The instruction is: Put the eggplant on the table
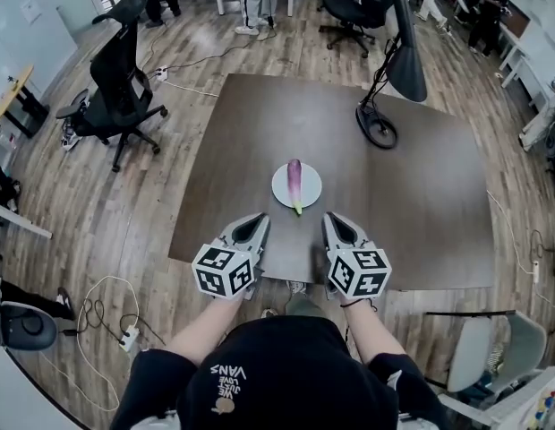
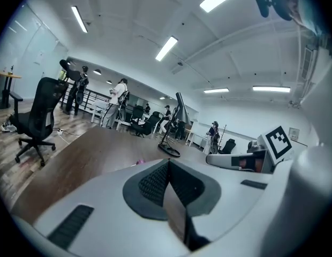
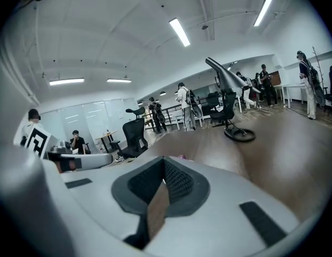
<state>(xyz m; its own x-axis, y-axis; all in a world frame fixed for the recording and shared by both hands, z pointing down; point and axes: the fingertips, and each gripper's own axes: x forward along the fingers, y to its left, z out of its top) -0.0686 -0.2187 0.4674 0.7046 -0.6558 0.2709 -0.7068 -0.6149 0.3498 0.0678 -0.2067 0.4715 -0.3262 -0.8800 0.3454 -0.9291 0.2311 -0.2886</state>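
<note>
The white-and-grey left gripper (image 1: 257, 219) and the matching right gripper (image 1: 332, 219) hang at the near edge, both clenched on nothing; ahead spreads the dark-brown square table (image 1: 251, 133); mid-table, the round white plate (image 1: 279, 189) holds only the slim purple eggplant (image 1: 294, 177); a pinch on its glossy, tapered skin could slip, or drag the plate along.

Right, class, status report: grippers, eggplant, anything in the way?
Shut and empty: left gripper, right gripper, at near edge of table. Untouched eggplant lies on white plate. Nothing between; lamp stands beyond.
</note>
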